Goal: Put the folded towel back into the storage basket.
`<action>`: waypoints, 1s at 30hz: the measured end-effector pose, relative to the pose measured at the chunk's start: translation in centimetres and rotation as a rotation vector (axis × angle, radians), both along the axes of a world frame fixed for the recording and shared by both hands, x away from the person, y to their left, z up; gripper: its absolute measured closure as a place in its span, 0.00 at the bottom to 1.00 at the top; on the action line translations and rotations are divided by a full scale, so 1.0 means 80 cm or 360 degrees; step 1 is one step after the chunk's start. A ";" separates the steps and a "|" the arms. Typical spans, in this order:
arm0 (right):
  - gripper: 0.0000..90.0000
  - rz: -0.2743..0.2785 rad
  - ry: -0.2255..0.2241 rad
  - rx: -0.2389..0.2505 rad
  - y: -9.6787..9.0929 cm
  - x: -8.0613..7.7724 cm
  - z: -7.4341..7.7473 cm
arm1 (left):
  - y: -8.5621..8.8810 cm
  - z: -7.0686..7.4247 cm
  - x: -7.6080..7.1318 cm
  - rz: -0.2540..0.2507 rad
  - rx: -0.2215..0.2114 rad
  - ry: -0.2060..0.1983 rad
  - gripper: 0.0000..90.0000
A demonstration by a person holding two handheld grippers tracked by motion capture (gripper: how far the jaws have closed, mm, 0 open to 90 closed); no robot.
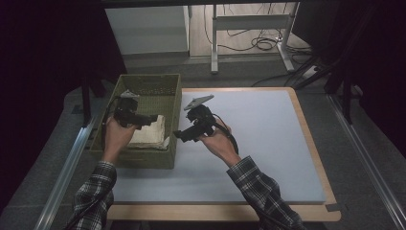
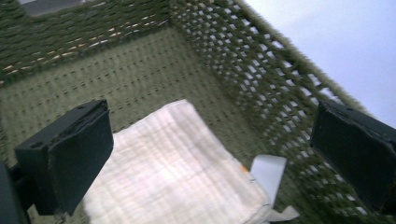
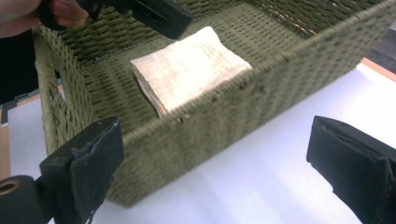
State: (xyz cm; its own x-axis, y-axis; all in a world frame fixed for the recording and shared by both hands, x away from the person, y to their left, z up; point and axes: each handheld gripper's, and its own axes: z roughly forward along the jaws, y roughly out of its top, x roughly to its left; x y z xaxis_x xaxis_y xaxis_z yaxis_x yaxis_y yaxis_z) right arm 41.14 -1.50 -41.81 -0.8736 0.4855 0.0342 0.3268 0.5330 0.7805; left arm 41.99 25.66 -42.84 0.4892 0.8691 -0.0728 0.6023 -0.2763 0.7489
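Observation:
A green woven basket (image 1: 139, 158) stands at the left of the white mat (image 1: 268, 139). A folded cream cloth (image 1: 152, 132) lies flat on its floor, against the near right wall. My left gripper (image 1: 148, 118) hovers inside the basket, above the cloth (image 2: 173, 172), open and holding nothing. My right gripper (image 1: 179, 135) hangs open outside the basket, over the mat just to its right, and points at the basket's wall (image 3: 224, 126). In the right gripper view the cloth (image 3: 191, 65) lies beyond that wall, with the left gripper (image 3: 159, 16) above it.
A white tag (image 2: 267, 170) sticks out at the cloth's corner. The mat covers a wooden tabletop (image 1: 311, 143). Behind the table stand desk legs (image 1: 214, 43) with cables (image 1: 263, 43) on the floor. A metal rail (image 1: 67, 167) runs along the left.

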 end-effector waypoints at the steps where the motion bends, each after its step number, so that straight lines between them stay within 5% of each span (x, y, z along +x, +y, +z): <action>1: 0.05 -0.0001 0.0000 0.0001 -0.003 0.000 0.000 | -0.003 0.001 -0.001 -0.0008 0.0000 -0.0002 0.00; 30: 0.05 -0.0175 0.0025 -0.0009 -0.149 -0.018 -0.024 | -0.103 0.005 -0.032 -0.0247 0.0025 -0.0049 0.00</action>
